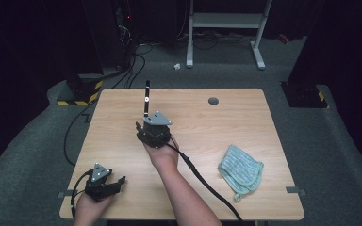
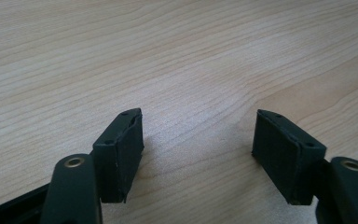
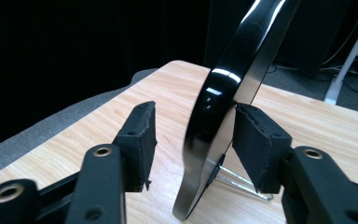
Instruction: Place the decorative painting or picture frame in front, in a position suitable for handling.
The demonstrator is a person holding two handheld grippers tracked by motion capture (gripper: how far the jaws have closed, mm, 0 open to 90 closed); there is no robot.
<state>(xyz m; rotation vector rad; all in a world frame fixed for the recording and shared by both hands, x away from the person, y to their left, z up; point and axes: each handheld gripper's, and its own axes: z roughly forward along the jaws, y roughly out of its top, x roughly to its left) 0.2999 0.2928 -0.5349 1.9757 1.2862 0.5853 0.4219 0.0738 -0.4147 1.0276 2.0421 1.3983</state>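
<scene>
The wooden table [image 1: 226,122] carries everything here, with its bare light grain running under both grippers. Toward its near right corner lies a crumpled pale green cloth [image 1: 240,170], well apart from both hands. Near the middle of the table stands a thin, glossy black panel [image 3: 233,88], seen edge-on from the high view as a narrow dark strip [image 1: 146,99] rising just beyond the right gripper [image 1: 147,123]. In the right gripper view the panel stands upright between the two black jaws, leaning slightly; its back face rests against the right-hand pad [image 3: 256,140], while the left-hand pad stands clear of its shiny front, so the jaws are partly open around it and not clamped on it. A thin wire stand [image 3: 242,179] shows at the panel's foot behind it. The left gripper [image 1: 104,182] rests at the near left corner of the table, its jaws wide apart over bare wood with nothing between them.
</scene>
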